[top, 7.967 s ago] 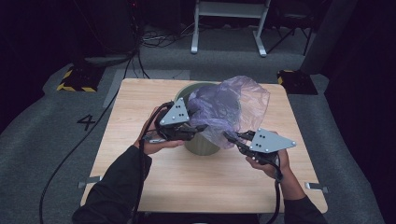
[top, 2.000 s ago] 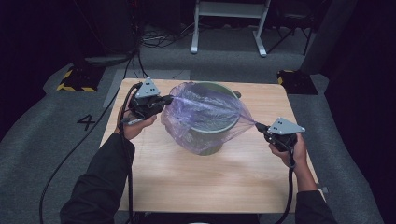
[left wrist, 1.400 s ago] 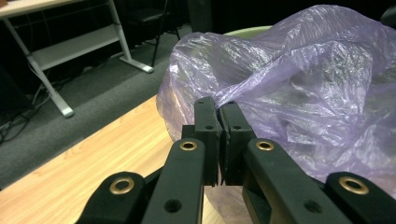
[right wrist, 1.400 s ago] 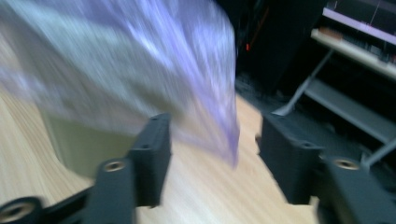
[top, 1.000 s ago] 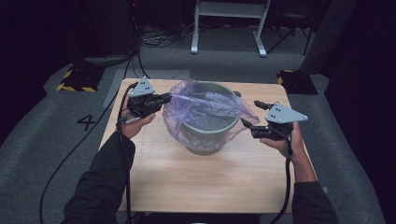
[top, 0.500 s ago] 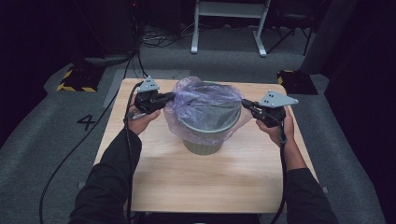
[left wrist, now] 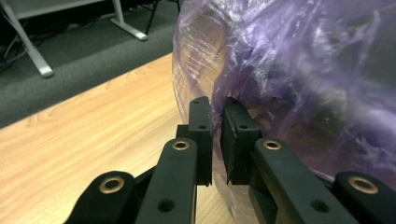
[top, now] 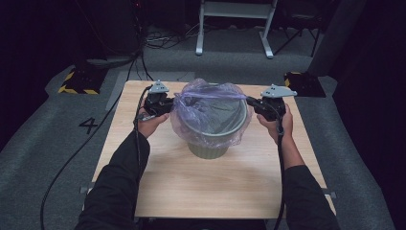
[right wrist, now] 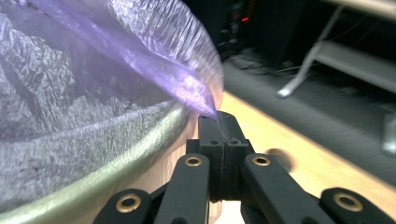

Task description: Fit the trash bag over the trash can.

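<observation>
change: bag [top: 209, 115] mouth now pulled down over bin [top: 209, 146] rim mid-bench | left gripper [left wrist: 216, 112] fingers pinching bag film, easing | right gripper [right wrist: 218, 122] fingers clamped on bag edge | status: lining nearly done

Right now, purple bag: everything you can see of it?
The purple bag is thin, translucent, crinkled plastic film. It lines the green bin at the middle of the wooden table, its mouth folded over the rim and hanging partway down the outside. The left claw pinches its edge on one side, and the right claw is shut on the opposite edge, pulling the film taut there.
</observation>
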`<state>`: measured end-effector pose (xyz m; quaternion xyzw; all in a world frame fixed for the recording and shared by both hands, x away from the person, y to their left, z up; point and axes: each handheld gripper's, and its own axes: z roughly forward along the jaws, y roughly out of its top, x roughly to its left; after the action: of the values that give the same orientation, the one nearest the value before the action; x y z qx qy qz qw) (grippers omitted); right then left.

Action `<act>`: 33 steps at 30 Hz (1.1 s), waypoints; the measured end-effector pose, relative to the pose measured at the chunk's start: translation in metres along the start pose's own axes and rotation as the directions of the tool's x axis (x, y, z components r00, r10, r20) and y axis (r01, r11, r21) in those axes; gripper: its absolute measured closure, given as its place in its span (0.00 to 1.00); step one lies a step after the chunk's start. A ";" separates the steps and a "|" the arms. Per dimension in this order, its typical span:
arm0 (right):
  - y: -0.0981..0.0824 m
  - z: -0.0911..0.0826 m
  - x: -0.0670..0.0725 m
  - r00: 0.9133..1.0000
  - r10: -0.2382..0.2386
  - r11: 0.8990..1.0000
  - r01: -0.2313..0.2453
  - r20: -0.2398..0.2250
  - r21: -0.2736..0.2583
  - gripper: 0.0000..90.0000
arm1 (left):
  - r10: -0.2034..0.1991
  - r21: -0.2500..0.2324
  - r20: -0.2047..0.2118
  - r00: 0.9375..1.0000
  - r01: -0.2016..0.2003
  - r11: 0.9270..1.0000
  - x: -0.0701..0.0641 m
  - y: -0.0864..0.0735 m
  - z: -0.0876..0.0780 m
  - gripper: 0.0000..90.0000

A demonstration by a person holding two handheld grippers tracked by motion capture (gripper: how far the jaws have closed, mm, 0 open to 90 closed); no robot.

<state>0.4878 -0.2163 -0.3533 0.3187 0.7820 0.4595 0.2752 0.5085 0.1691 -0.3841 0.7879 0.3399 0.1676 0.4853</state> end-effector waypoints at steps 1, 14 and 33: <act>-0.002 0.003 -0.002 1.000 0.023 1.000 -0.023 -0.021 0.002 1.00 | -0.002 0.002 0.003 1.000 0.002 1.000 0.000 -0.001 0.001 0.92; -0.010 0.019 -0.006 0.996 0.092 0.995 -0.091 -0.023 0.034 1.00 | -0.048 0.009 -0.042 0.998 0.049 0.999 0.005 -0.010 0.002 0.70; -0.012 -0.031 0.000 0.997 -0.048 0.998 0.050 0.068 -0.037 0.53 | 0.112 -0.149 0.062 0.992 -0.102 0.984 -0.035 -0.032 -0.100 0.18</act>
<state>0.4625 -0.2374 -0.3510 0.3091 0.7710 0.4567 0.3185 0.4121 0.2196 -0.3624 0.7729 0.2666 0.1903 0.5434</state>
